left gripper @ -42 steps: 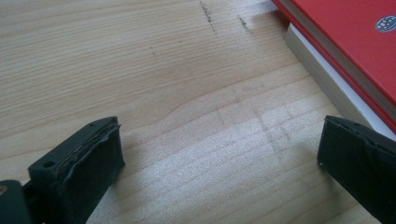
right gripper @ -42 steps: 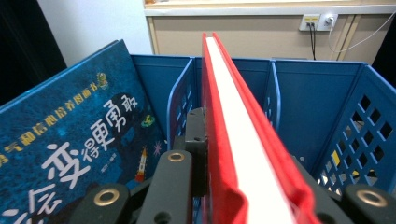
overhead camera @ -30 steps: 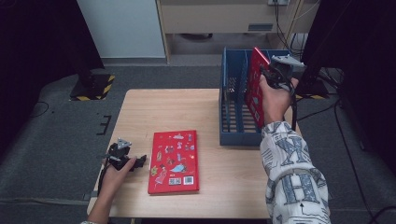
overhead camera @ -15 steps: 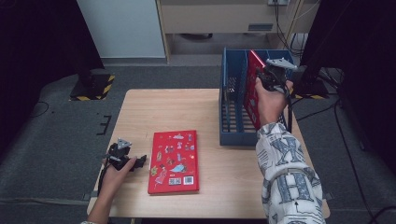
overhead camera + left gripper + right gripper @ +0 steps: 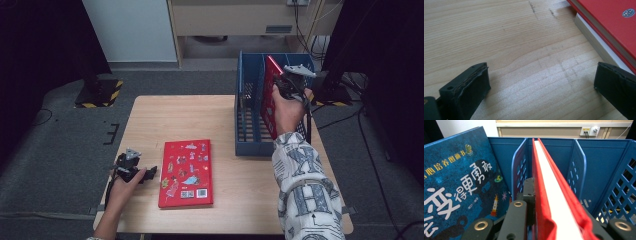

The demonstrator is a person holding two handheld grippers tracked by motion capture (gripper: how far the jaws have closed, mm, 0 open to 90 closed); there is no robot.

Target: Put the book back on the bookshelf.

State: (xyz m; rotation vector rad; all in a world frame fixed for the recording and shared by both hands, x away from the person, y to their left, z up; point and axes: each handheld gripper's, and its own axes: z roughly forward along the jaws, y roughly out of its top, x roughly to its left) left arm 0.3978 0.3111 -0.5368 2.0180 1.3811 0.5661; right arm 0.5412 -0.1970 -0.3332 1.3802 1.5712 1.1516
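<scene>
A red picture book [image 5: 186, 172] lies flat on the wooden table [image 5: 165, 120], near its front. My left gripper [image 5: 131, 167] rests just left of that book, jaws open over bare wood [image 5: 541, 75], with the book's corner [image 5: 609, 22] beyond its right jaw. At the right, my right gripper [image 5: 290, 82] is shut on a second red book [image 5: 269, 95], held upright in the blue divided rack [image 5: 248, 127]. In the right gripper view that book [image 5: 549, 177] runs edge-on between the jaws [image 5: 554, 202], standing between two blue dividers [image 5: 520, 167].
A dark blue picture book [image 5: 461, 185] with white characters stands in the rack compartment to the left of the held book. The rack has latticed walls [image 5: 621, 190]. Grey floor surrounds the table, and a cabinet [image 5: 235, 20] stands behind it.
The right gripper has sunk slightly and shifted a little left, with the upright red book going lower into the rack. The left gripper and the flat book have not moved.
</scene>
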